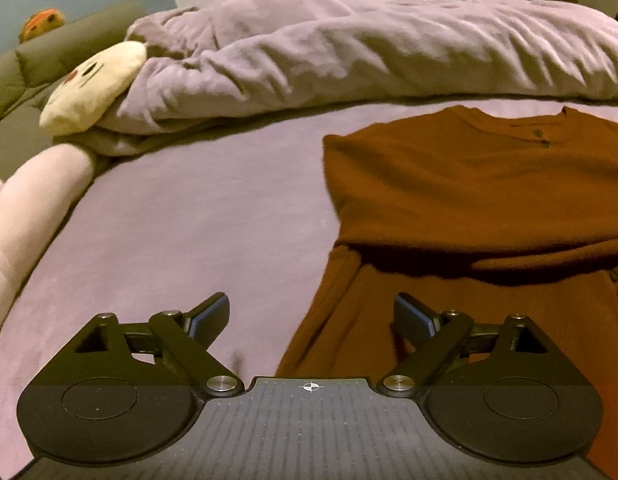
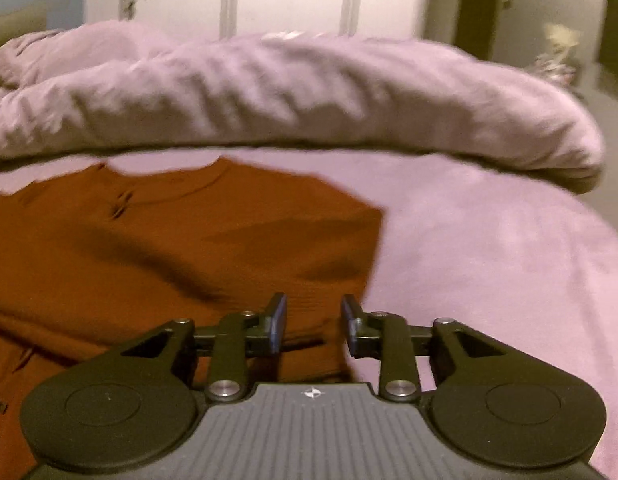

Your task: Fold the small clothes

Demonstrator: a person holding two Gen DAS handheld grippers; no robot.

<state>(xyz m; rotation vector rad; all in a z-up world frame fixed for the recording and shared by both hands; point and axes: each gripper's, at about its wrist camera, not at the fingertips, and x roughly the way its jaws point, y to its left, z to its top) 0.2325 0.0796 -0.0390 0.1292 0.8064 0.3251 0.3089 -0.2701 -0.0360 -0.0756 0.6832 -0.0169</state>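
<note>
Blur softens most of the right wrist view, so the buttons on the rust-brown shirt (image 2: 181,240) read only as dark smears. The shirt lies flat on the lilac bed sheet (image 1: 189,220), neckline toward a heaped duvet (image 1: 369,52) at the far side. Its top part is folded down over the lower part, and the fold casts a dark band of shadow that hides what lies beneath. The shirt's right side runs off the edge of the left wrist view, and its left side off the right wrist view, so neither picture shows it whole. A cream plush toy (image 1: 93,88) is half tucked under the duvet; a pink one (image 1: 33,208) is cut off at the left border.

The left gripper (image 1: 311,314) tilts down over the shirt's left edge, fingers spread wide, nothing between them. The right gripper (image 2: 314,320) points down at the shirt's right edge, its jaws a narrow gap apart, released, with brown cloth showing behind them but not pinched.
</note>
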